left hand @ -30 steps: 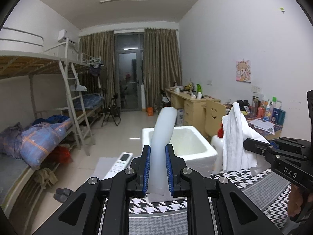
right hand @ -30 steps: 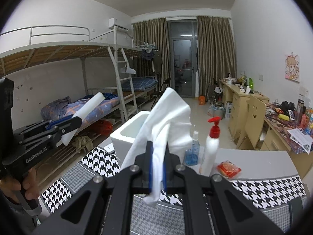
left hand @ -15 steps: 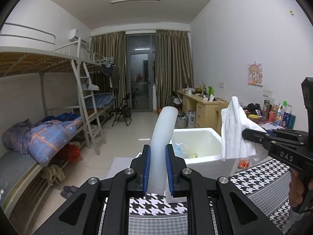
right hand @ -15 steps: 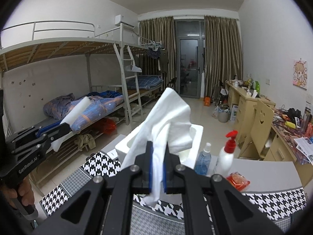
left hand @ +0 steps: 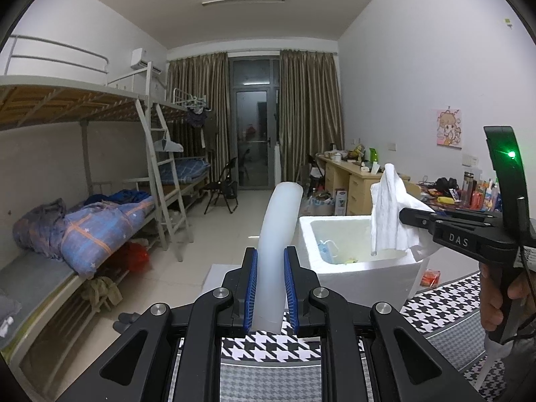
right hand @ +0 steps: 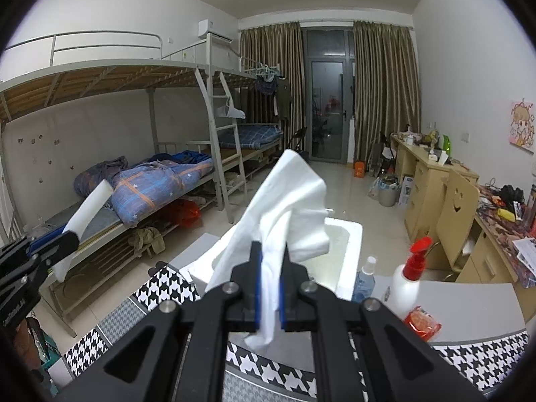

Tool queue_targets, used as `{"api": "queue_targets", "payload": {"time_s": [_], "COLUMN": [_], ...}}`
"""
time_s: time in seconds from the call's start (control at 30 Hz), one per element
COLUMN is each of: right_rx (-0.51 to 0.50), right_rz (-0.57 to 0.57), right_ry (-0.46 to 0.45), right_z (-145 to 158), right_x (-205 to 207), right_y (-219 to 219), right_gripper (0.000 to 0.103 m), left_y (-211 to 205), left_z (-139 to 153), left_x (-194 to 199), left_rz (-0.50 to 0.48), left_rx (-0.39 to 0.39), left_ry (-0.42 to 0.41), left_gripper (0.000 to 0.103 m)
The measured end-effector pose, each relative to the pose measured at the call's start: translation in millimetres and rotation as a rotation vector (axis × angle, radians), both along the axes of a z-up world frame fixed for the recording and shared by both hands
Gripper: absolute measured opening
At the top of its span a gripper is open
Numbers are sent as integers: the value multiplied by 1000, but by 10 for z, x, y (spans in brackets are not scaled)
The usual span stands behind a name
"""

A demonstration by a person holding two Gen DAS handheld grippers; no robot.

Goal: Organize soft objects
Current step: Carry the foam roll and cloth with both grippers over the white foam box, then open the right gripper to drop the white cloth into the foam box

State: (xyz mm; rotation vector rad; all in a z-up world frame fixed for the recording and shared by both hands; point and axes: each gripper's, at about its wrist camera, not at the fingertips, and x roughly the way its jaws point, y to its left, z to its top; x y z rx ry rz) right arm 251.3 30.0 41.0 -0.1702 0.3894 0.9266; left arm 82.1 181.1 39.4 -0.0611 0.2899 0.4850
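1. On the left, our left gripper point(left hand: 270, 288) is clamped on a white foam strip point(left hand: 278, 234) that curves upward, near the left rim of the white foam box point(left hand: 365, 271).
2. Our right gripper point(right hand: 269, 293), marked "DAS" on its side, pinches a white cloth point(right hand: 288, 207) above the box's open top.
3. Bare floor stretches beyond the box.

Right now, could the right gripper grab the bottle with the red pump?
Probably not yet. The right gripper is shut on the white cloth, so its jaws are full. The red-pump bottle stands uncovered beside the foam box, so once the cloth is dropped, likely yes.
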Motion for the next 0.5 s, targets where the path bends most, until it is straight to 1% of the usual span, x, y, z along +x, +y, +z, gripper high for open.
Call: {"api": "queue_targets", "payload": {"time_s": [0.23, 0.5], "right_rx": [-25, -45], "right_rz": [1, -4], "right_ry": [29, 50], "right_z": [-38, -91], "right_x": [107, 210], "right_y": [130, 243], "right_gripper": [10, 10], "left_y": [57, 117], "left_z": [-88, -133], "left_x": [-35, -91], "left_rz": [52, 76], "left_rx": [-21, -44], "left_ry": [6, 10], "left_gripper": [17, 17]}}
